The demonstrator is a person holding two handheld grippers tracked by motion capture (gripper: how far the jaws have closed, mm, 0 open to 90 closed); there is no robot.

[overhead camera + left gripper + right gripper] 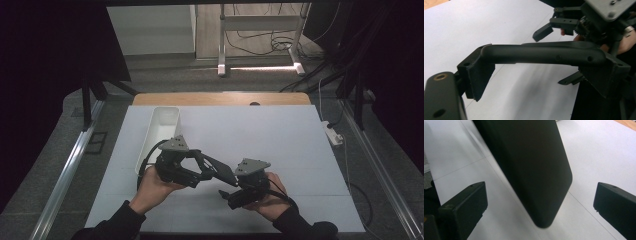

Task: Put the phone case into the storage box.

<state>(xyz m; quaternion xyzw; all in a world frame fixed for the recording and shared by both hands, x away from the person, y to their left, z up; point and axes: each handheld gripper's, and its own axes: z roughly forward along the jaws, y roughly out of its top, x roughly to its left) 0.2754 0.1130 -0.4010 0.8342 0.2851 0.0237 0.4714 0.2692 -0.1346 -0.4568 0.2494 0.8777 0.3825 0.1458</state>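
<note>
One black bar [544, 53] crosswise in left gripper [544, 75]

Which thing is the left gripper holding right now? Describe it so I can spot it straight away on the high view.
Start at the white table cover; near its front edge the two hands hold their grippers close together. The left gripper is clamped on a flat black slab that slants toward the right gripper, whose jaws stand apart. Unlike the long white bin behind it, it is dark, thin and held off the table.

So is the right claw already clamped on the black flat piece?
No: in the right gripper view the right claw stands wide open, its fingers well clear of the black flat piece on both sides.
</note>
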